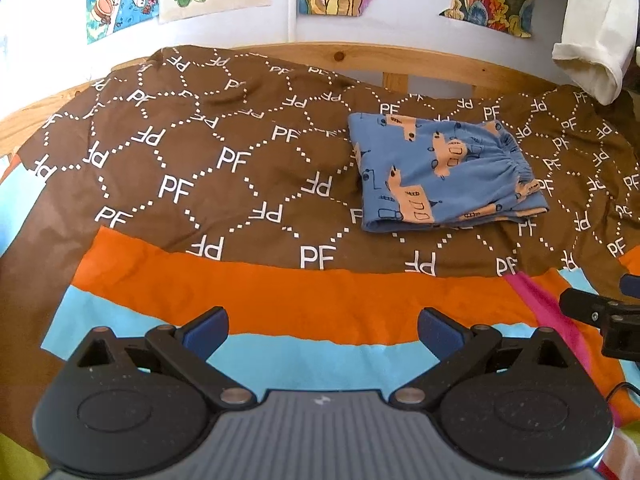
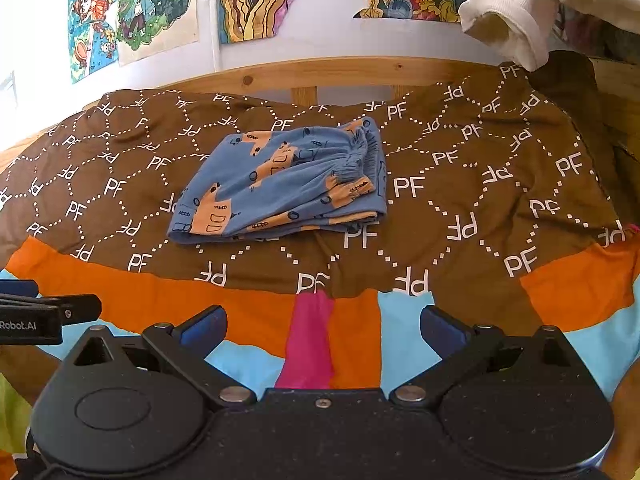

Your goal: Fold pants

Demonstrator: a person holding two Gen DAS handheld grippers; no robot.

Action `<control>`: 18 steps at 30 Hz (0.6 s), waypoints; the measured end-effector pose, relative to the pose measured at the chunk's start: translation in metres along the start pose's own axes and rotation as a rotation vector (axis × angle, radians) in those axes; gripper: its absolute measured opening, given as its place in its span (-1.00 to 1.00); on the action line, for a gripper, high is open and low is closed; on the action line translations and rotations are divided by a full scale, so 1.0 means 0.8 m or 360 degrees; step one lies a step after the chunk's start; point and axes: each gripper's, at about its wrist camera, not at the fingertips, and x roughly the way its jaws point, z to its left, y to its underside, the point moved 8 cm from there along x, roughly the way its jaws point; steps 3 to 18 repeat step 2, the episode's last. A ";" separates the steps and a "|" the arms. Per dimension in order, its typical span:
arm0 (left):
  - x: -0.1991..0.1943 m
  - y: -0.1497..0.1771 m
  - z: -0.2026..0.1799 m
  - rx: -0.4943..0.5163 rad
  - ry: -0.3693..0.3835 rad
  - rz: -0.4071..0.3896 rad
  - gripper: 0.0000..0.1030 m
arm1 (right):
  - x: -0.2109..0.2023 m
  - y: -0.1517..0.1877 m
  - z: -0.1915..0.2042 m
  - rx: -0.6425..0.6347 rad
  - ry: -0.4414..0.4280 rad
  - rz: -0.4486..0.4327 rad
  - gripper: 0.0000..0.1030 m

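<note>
Blue pants (image 1: 444,176) with orange vehicle prints lie folded in a compact stack on the brown "PF" bedspread (image 1: 224,184), elastic waistband to the right. They also show in the right wrist view (image 2: 280,188). My left gripper (image 1: 322,330) is open and empty, held back over the orange and light-blue stripes, well short of the pants. My right gripper (image 2: 322,330) is open and empty too, over the pink strip, also short of the pants. Each gripper's side shows at the edge of the other's view.
A wooden bed frame (image 1: 400,54) runs along the far edge below a wall with colourful drawings (image 2: 132,12). White cloth (image 1: 592,40) hangs at the upper right. The bedspread (image 2: 480,184) has shallow wrinkles around the pants.
</note>
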 end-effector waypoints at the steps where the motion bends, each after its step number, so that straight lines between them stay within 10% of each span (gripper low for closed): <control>1: 0.000 0.000 0.000 0.0003 -0.0008 -0.0004 1.00 | 0.000 0.000 0.000 -0.0003 0.0000 0.0001 0.99; 18: 0.001 -0.001 0.001 0.0006 -0.0012 -0.0002 1.00 | 0.000 0.001 0.000 -0.0005 0.0000 0.0002 0.99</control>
